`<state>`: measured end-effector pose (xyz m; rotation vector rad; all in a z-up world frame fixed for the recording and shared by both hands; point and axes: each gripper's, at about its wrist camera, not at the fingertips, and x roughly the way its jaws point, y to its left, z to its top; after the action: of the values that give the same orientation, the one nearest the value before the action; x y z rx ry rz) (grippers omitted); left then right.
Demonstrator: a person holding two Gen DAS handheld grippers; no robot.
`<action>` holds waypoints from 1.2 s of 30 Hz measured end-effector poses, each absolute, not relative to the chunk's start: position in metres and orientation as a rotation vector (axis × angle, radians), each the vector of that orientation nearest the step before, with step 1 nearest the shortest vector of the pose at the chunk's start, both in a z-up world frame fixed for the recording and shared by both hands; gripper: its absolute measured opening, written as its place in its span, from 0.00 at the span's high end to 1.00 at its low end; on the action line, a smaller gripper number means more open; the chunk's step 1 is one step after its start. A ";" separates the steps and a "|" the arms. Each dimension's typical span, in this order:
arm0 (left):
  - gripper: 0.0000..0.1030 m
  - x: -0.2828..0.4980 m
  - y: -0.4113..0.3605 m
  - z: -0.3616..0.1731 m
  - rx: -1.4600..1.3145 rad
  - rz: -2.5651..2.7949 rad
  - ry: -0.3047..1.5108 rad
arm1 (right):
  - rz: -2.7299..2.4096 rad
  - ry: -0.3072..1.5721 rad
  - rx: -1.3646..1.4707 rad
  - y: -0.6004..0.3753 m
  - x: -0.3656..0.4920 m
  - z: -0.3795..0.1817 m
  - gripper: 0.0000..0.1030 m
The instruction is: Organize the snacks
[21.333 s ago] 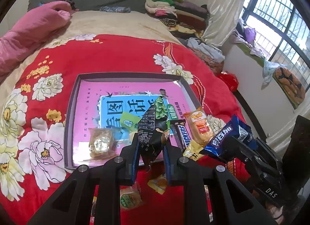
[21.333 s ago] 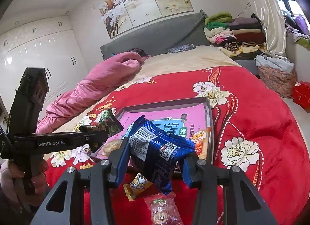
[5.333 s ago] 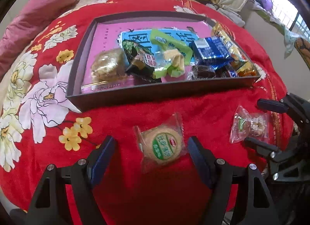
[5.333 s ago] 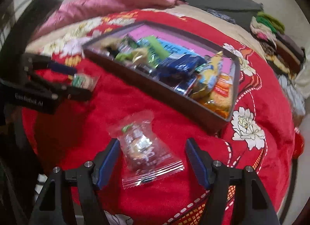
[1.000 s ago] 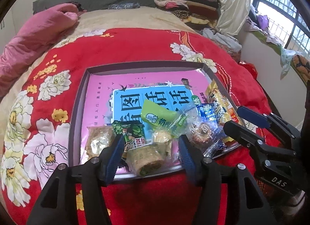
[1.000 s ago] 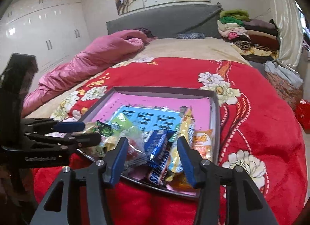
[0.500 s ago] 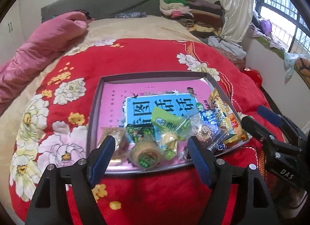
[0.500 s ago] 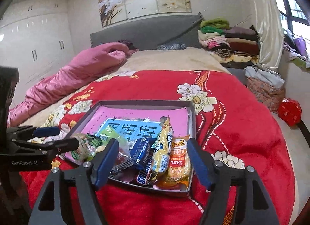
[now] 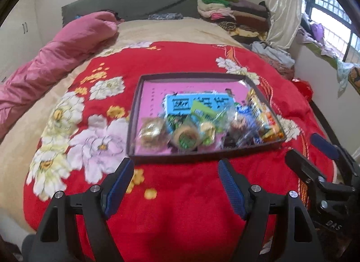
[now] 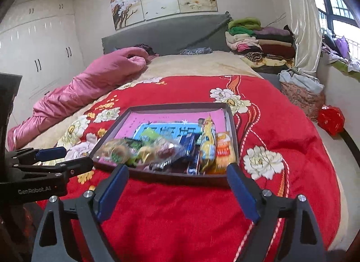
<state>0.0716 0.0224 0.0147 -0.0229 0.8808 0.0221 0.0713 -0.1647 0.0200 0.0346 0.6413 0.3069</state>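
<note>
A: Checking the left gripper (image 9: 175, 181) first: what are its fingers (image 9: 118, 183) doing?

B: Its fingers are standing wide apart and are holding nothing. They are hanging over the red floral blanket (image 9: 180, 205) on the bed, just short of the near wall of the tray (image 9: 202, 155).

A: And the right gripper (image 10: 177, 185)?

B: Its fingers (image 10: 241, 192) are likewise spread wide and are carrying nothing. The tray's (image 10: 180, 175) near wall is lying just ahead of the fingertips, between them.

A: Where are the snacks (image 9: 202, 126) sitting?

B: The snacks are lying inside the tray, ahead of both pairs of fingers, and are crowding its near wall. In the left wrist view, a round cake with a green label (image 9: 185, 137) is lying ahead of the gap between the fingers, with a gold-wrapped piece (image 9: 150, 130) beyond the left fingertip. In the right wrist view, a yellow packet (image 10: 208, 144) and an orange packet (image 10: 223, 149) are lying just inside the right fingertip, against the tray's right wall. The far half of the tray is showing only its pink and blue printed floor (image 10: 166, 126).

A: Are the grippers touching?

B: They are staying apart; each one is appearing at the edge of the other's view.
</note>
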 end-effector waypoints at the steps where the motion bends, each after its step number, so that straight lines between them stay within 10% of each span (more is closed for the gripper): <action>1: 0.24 0.067 0.022 0.013 -0.020 0.025 0.882 | 0.307 0.647 0.036 -0.164 0.067 0.020 0.13; 36: 0.24 0.014 0.021 0.009 -0.034 0.014 0.926 | 0.211 0.737 0.015 -0.171 0.017 0.017 0.06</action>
<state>0.0137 0.0213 0.0087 -0.0339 0.9265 0.0138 0.0173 -0.1709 0.0174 0.0146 0.7374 0.2113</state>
